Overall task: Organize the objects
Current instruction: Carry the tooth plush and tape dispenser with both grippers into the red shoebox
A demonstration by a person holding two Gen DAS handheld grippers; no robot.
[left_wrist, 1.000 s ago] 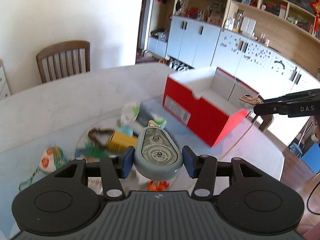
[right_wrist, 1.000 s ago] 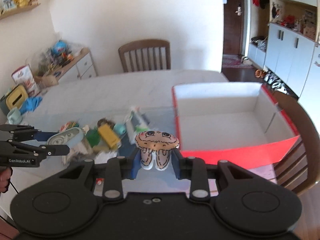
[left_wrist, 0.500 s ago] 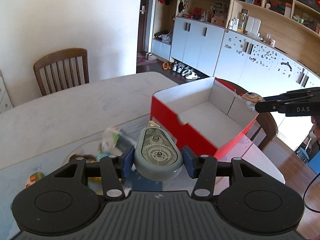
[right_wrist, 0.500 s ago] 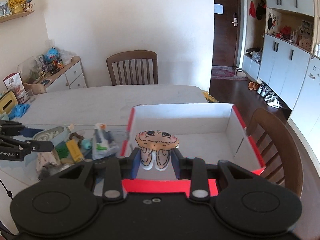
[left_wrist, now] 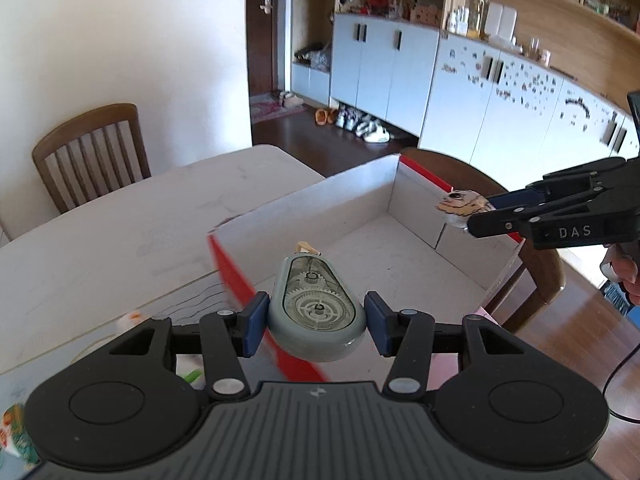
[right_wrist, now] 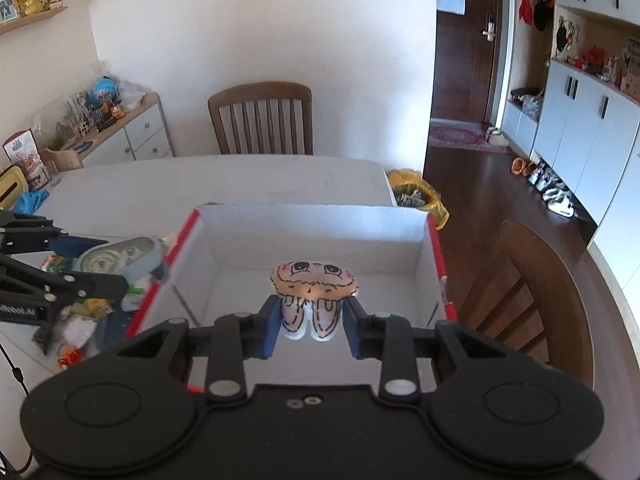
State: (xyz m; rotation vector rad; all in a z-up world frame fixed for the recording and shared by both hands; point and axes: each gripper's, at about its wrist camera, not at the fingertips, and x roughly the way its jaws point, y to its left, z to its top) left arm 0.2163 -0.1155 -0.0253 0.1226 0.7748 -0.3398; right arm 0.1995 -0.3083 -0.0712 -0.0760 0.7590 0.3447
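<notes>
My left gripper [left_wrist: 316,326] is shut on a grey oval gear toy [left_wrist: 314,308] and holds it over the near left wall of the red box [left_wrist: 230,272]. My right gripper [right_wrist: 310,326] is shut on a soft cartoon-face toy [right_wrist: 314,286] and holds it above the near edge of the box's white inside [right_wrist: 240,292]. The right gripper with its toy [left_wrist: 460,206] shows at the box's right side in the left wrist view. The left gripper with the gear toy [right_wrist: 120,260] shows left of the box in the right wrist view.
A heap of small objects [right_wrist: 84,312] lies on the table left of the box. A wooden chair [right_wrist: 262,120] stands at the table's far side, another chair [right_wrist: 536,292] right of the box. A sideboard with clutter [right_wrist: 100,128] stands at the far left.
Both grippers have moved from the heap towards and over the red box, each carrying its toy. The box now fills the middle of both views.
</notes>
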